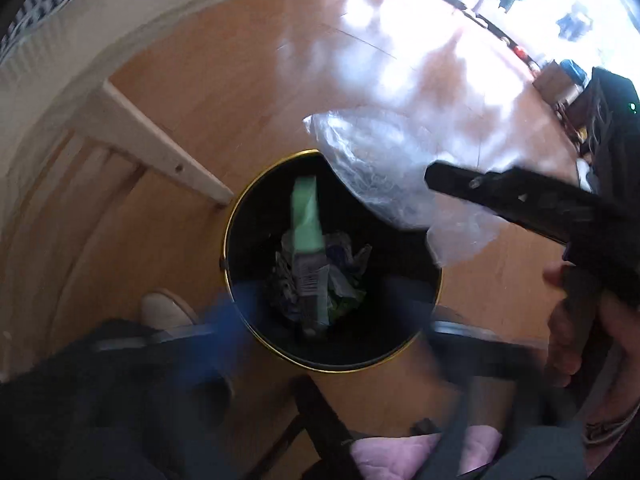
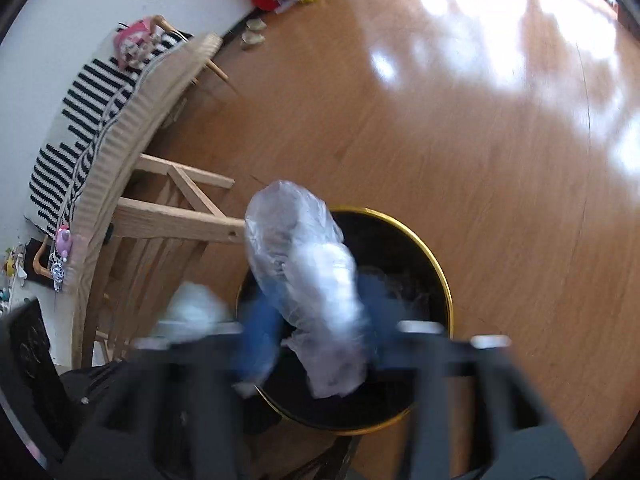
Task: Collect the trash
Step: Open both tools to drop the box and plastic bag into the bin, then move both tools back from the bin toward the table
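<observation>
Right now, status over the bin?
Left gripper open, empty. Right gripper open, clear plastic bag between its fingers above the black bin. Bin mouth unobstructed; wrappers already inside.

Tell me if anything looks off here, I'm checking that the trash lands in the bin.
Only the clear plastic bag: it hangs over the rim of the black bin, partly outside it, between the right gripper's open jaws. Other trash already lies inside the bin.
</observation>
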Tool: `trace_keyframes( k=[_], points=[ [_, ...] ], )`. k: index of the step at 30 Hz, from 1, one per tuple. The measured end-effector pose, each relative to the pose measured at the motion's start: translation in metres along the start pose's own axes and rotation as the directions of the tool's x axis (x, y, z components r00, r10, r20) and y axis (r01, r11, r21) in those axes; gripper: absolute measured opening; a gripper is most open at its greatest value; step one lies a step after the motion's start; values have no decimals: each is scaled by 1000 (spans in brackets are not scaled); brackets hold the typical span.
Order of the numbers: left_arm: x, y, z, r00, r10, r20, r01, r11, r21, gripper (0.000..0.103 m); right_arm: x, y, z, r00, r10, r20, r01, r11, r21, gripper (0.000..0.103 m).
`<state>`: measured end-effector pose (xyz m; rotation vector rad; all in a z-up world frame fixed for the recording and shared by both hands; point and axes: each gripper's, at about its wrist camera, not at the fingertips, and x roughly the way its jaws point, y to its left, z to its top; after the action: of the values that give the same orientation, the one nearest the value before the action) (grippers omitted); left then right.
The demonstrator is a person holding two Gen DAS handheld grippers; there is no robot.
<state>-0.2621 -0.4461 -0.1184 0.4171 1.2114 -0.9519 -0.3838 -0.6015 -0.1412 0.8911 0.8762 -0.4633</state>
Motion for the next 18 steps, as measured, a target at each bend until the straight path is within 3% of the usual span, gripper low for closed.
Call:
trace_keyframes(
  k=[3,6,8,10,11,14,16,18],
  points=[
    [-11,7,1,998,-41,40,42,999,-13,97,-19,-8,7,998,-24,53,22,999,23,96],
    [-48,25,9,987,-76,140,91,990,-104,97,-41,-10,17,984,-79,158,74,997,38,96],
    [-87,45,16,967,-125,224,163,973,-161,97,-56,3,22,962,-140,236,146,989,-8,96],
    [-131,73,18,938,-138,318,210,957,-202,97,-60,30,30,952,-142,271,164,984,-63,96],
    [-149,89,19,931,-112,346,197,956,-219,97,-58,44,35,960,-110,257,135,987,-81,96],
    [-202,150,10,909,85,409,56,946,-321,97,-48,100,47,975,-33,222,70,984,-162,96],
    [-230,204,-4,876,270,400,-78,897,-434,97,-39,149,53,977,15,214,39,968,-249,96],
    [-240,251,-15,865,378,330,-179,846,-502,97,-28,198,56,979,74,190,-8,945,-326,96]
  ],
)
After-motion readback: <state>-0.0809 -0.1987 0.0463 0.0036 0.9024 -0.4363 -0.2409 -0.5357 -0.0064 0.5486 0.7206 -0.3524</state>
